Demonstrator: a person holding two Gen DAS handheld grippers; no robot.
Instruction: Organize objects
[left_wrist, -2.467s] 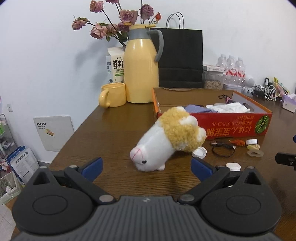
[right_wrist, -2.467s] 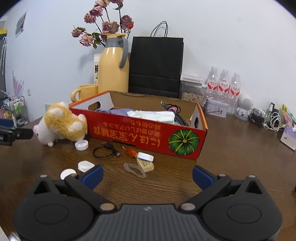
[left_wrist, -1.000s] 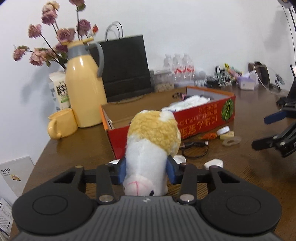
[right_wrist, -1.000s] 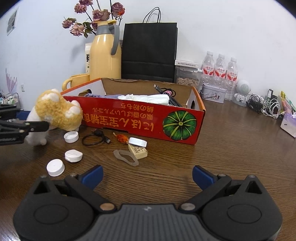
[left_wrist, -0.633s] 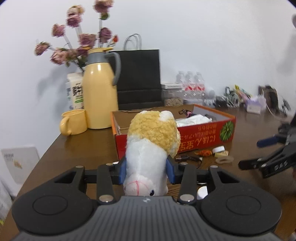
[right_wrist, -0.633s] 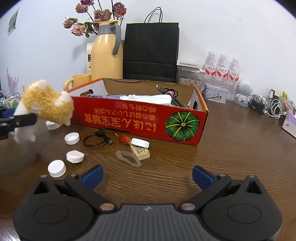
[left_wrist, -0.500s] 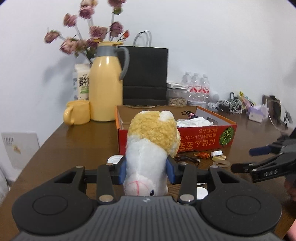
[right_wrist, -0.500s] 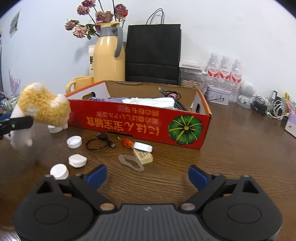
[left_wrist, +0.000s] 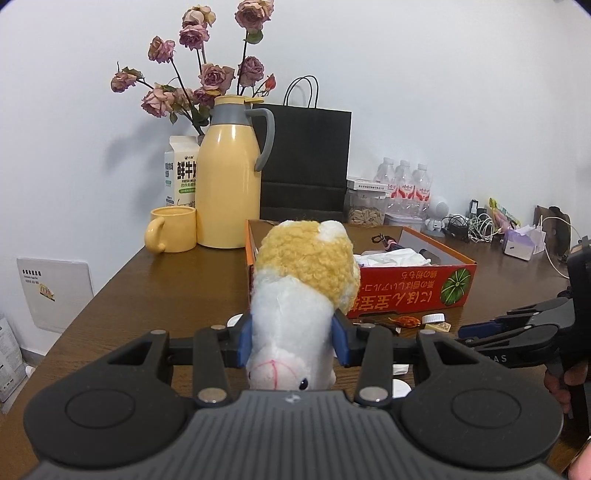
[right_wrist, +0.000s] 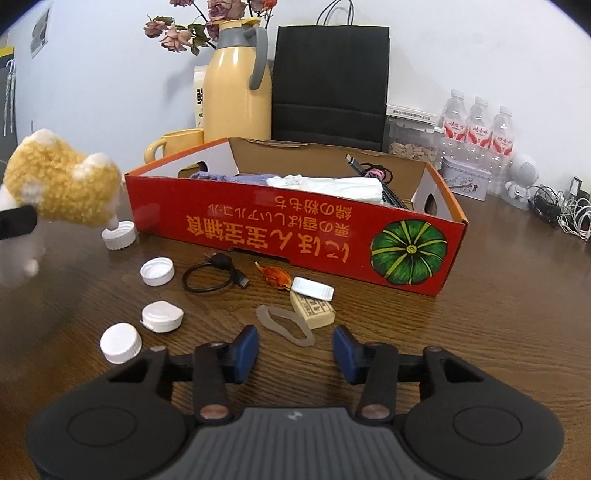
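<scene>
Your left gripper (left_wrist: 291, 341) pinches the white-and-yellow plush toy (left_wrist: 301, 288) above the brown wooden table (right_wrist: 480, 314), left of the red cardboard box (right_wrist: 295, 229), while your right gripper (right_wrist: 294, 349) jaws are closing on nothing.

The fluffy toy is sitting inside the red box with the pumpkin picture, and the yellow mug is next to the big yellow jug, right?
Not quite. The fluffy toy is not in the red box; the left gripper holds it, squeezed between its pads, as the left wrist view shows. The yellow mug does stand beside the yellow jug.
</scene>
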